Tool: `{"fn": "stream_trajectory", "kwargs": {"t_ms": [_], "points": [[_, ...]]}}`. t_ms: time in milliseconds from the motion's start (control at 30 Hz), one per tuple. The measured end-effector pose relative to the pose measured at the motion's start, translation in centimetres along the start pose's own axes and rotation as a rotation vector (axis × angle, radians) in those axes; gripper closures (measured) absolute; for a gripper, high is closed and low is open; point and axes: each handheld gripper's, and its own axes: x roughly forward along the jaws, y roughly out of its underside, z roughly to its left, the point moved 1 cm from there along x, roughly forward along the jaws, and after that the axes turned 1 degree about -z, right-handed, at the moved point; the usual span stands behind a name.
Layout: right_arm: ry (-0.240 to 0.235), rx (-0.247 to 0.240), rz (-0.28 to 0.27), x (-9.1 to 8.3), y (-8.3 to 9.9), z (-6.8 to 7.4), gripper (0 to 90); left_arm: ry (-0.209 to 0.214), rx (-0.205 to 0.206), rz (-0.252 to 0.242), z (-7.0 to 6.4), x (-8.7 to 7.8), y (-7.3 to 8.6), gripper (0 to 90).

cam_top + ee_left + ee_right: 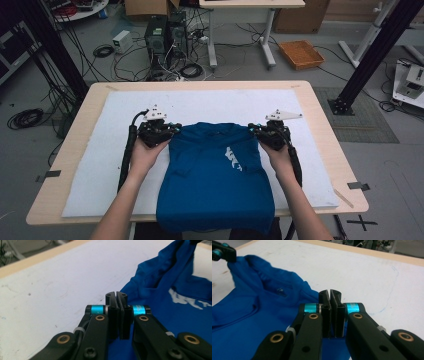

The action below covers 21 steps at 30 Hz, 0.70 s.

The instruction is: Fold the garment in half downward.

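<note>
A blue T-shirt (pixel 215 175) with a white print lies on the white mat (pixel 95 170), its hem hanging over the table's near edge. My left gripper (pixel 172 129) is shut on the shirt's left shoulder corner; in the left gripper view the jaws (pixel 116 296) are pressed together with blue cloth (pixel 162 310) beneath them. My right gripper (pixel 252 129) is shut on the right shoulder corner, its jaws (pixel 329 293) closed over the shirt (pixel 249 305). The collar sits between the two grippers. In the right gripper view the left gripper (pixel 222 253) pinches a raised corner of cloth.
The mat covers most of the wooden table (pixel 65 145). Bare mat stretches beyond the shirt and to both sides. On the floor behind are computer towers (pixel 165 32), cables, an orange tray (pixel 301 54) and black frame posts (pixel 375 55).
</note>
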Motion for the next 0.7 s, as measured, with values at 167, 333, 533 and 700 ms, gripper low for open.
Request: {"fn": "stream_trajectory", "kwargs": {"t_ms": [167, 333, 533, 700], "points": [[-0.001, -0.038, -0.026, -2.4, 1.4, 1.8, 88.1, 0.022, 0.05, -0.014, -2.4, -2.2, 1.0, 88.1], [-0.003, -0.062, -0.028, -4.5, 3.2, 3.3, 88.1, 0.042, 0.098, -0.027, -4.7, -4.2, 2.3, 88.1], [-0.001, -0.098, -0.027, -6.9, 5.3, 5.4, 88.0, 0.061, 0.155, -0.017, -7.8, -6.0, 4.4, 88.1], [0.009, -0.113, -0.017, -8.6, 7.3, 7.0, 88.1, 0.068, 0.197, -0.009, -9.9, -7.1, 6.1, 88.1]]}}
